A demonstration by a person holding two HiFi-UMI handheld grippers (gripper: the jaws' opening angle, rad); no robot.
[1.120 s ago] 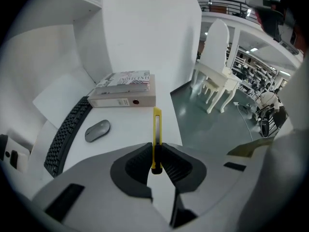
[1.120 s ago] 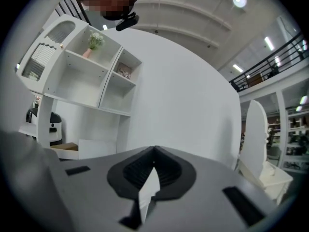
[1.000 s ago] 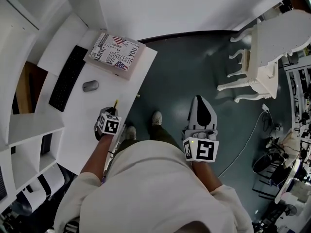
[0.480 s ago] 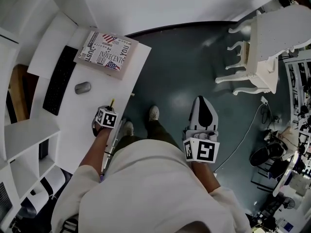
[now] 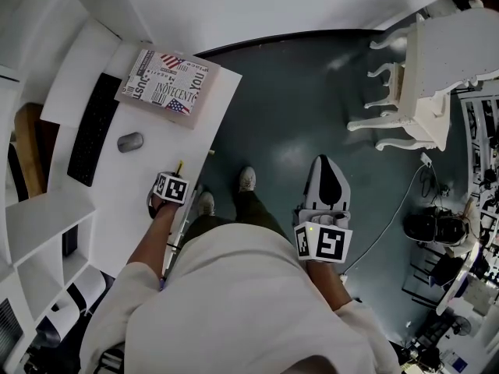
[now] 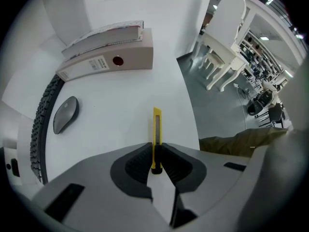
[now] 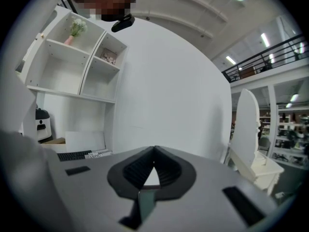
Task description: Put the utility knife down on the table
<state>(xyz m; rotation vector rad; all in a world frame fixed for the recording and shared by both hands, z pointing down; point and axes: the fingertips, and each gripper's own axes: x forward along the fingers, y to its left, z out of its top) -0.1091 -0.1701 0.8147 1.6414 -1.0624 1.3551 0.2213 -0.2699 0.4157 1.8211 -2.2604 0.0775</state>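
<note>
A slim yellow utility knife (image 6: 157, 127) sticks out from between the pads of my left gripper (image 6: 155, 148), which is shut on its lower end. That gripper points straight down over the white table (image 6: 120, 124), near the table's front edge. Whether the knife's tip touches the tabletop I cannot tell. In the head view the left gripper (image 5: 171, 185) sits at the table's near edge, with the knife's (image 5: 179, 165) yellow tip showing beyond the marker cube. My right gripper (image 5: 325, 160) hangs over the dark floor, away from the table. In its own view the right gripper (image 7: 154, 150) has its jaws together, holding nothing.
On the table lie a grey mouse (image 5: 129, 141), a black keyboard (image 5: 92, 127) and a binder with a printed cover (image 5: 167, 86). White shelves (image 5: 43, 216) stand at the left. A white chair (image 5: 413, 84) stands across the floor. The person's shoes (image 5: 246, 180) are beside the table edge (image 5: 209, 170).
The left gripper has sunk toward the tabletop with the knife still gripped. The right gripper has kept about the same place in the head view.
</note>
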